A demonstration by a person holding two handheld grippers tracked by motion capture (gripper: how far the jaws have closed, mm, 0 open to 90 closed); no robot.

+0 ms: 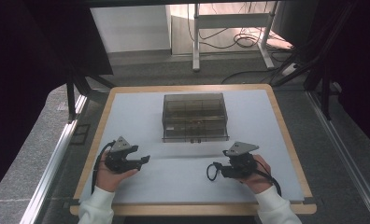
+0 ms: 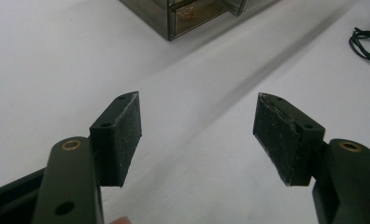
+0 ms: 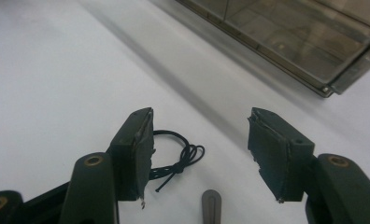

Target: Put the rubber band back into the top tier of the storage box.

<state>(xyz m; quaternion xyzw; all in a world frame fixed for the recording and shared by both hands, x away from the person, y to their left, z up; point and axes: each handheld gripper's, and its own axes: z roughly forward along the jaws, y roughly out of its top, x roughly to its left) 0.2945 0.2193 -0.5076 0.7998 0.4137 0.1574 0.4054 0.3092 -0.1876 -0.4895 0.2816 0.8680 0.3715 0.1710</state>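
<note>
Centrally placed on table (image 1: 127, 112): organizer box (image 1: 195, 116), long axis left-right, drawer fronts toward person. Left hand-held gripper (image 1: 143, 160) and right hand-held gripper (image 1: 220, 168): jaws apart, empty, near box front.

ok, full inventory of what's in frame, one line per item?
Drawer box: one, smoky clear plastic with several compartments, centre of the table toward the far edge; small items inside, too dim to name.
Table: one, white top with a light wood rim, holding the box.
Metal frame: one, light grey, on the floor beyond the table, with loose cables beside it.
Knotted cord: one, black, on the white top by the right tool.
Left tool: one, black with a grey plate on top, near-left of the table, jaws open, nothing between them.
Right tool: one, black with a grey plate on top, near-right, jaws open, nothing between them.
</note>
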